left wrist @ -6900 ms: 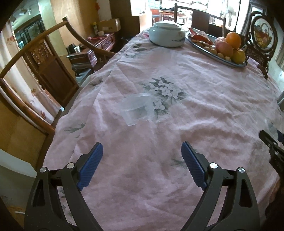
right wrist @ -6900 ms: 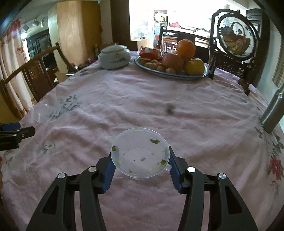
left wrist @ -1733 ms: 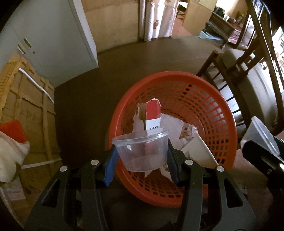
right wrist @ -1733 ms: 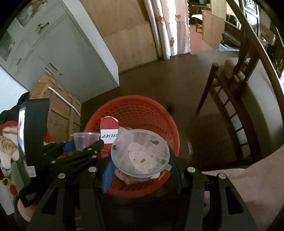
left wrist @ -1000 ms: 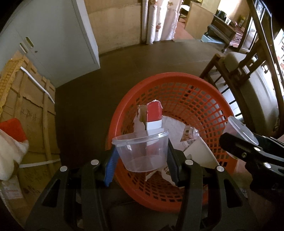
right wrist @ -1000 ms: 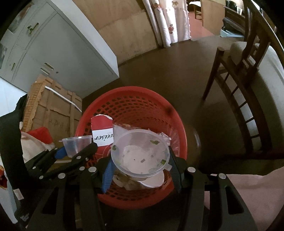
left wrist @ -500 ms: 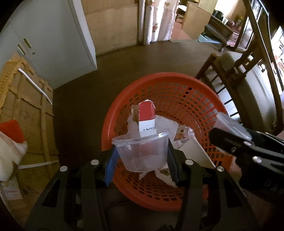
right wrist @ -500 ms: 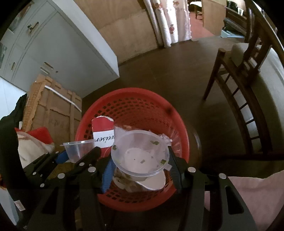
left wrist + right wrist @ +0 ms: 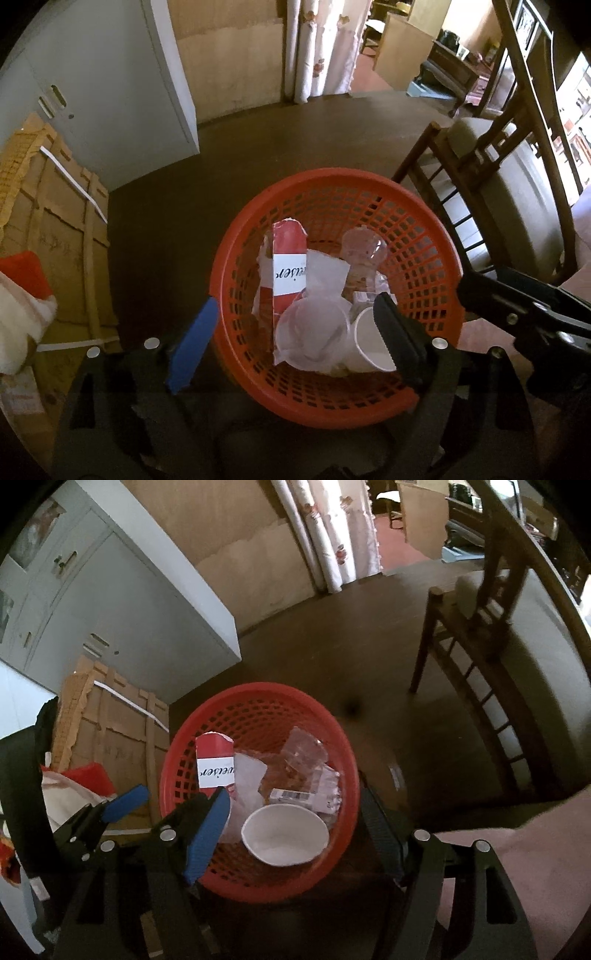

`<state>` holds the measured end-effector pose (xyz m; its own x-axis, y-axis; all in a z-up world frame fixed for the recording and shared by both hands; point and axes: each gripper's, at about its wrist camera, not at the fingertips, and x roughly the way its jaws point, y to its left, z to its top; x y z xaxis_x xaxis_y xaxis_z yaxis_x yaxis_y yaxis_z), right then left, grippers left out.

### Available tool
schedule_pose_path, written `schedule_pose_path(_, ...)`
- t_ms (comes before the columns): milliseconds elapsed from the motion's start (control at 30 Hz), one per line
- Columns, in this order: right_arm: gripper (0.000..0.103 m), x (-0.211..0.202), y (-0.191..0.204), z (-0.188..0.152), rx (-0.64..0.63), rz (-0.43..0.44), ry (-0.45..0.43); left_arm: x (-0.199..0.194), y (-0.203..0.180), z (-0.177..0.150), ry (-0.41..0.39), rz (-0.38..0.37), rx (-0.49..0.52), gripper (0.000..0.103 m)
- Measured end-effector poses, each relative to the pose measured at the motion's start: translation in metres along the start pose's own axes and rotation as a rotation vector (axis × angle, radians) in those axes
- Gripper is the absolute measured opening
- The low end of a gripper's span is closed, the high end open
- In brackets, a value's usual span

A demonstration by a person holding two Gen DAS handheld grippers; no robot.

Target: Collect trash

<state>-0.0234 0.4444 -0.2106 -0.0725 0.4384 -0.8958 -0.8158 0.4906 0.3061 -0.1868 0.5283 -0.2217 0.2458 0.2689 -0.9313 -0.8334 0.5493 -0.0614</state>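
Observation:
A red mesh trash basket (image 9: 424, 243) stands on the dark floor; it also shows in the right wrist view (image 9: 258, 701). In it lie a red and white carton (image 9: 288, 266), a clear plastic cup (image 9: 314, 336), a white paper cup (image 9: 369, 347), a clear container (image 9: 364, 245) and wrappers. My left gripper (image 9: 295, 339) is open and empty above the basket's near rim. My right gripper (image 9: 295, 834) is open and empty above the basket, over a white bowl-like cup (image 9: 284, 834). The left gripper's blue fingers (image 9: 125, 808) show at the left of the right wrist view.
A wooden chair (image 9: 498, 192) stands right of the basket. A cardboard box (image 9: 48, 236) and a grey cabinet (image 9: 96, 85) are to the left. Rolled curtains (image 9: 317, 48) lean at the back wall. The pink tablecloth edge (image 9: 517, 856) is at the lower right.
Both grippers have opened. The clear cup has dropped from the left gripper and the clear lidded container from the right gripper into the basket.

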Motion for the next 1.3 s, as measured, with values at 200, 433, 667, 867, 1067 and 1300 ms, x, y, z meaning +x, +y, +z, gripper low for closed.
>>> schedule_pose_path(200, 0.079, -0.028, -0.009, -0.015, 0.017, -0.026, -0.044, -0.019, -0.007, -0.007, -0.016, 0.016, 0.007, 0.085)
schedule_pose_path(433, 0.082, -0.059, -0.006, -0.044, -0.023, -0.045, -0.092, -0.048, -0.006, -0.024, -0.048, 0.086, 0.021, 0.087)
schedule_pose_path(667, 0.083, -0.082, -0.002, -0.068, -0.041, -0.046, -0.120, -0.074, -0.003, -0.035, -0.070, 0.119, 0.010, 0.087)
schedule_pose_path(867, 0.083, -0.102, 0.002, -0.088, -0.057, -0.035, -0.151, -0.100, -0.007, -0.045, -0.099, 0.135, 0.012, 0.087)
schedule_pose_path(1067, 0.083, -0.119, 0.006, -0.103, -0.077, -0.027, -0.177, -0.122, -0.009, -0.060, -0.120, 0.154, 0.013, 0.090)
schedule_pose_path(1300, 0.083, -0.131, 0.010, -0.116, -0.089, -0.034, -0.197, -0.140, -0.006, -0.075, -0.138, 0.167, 0.007, 0.092)
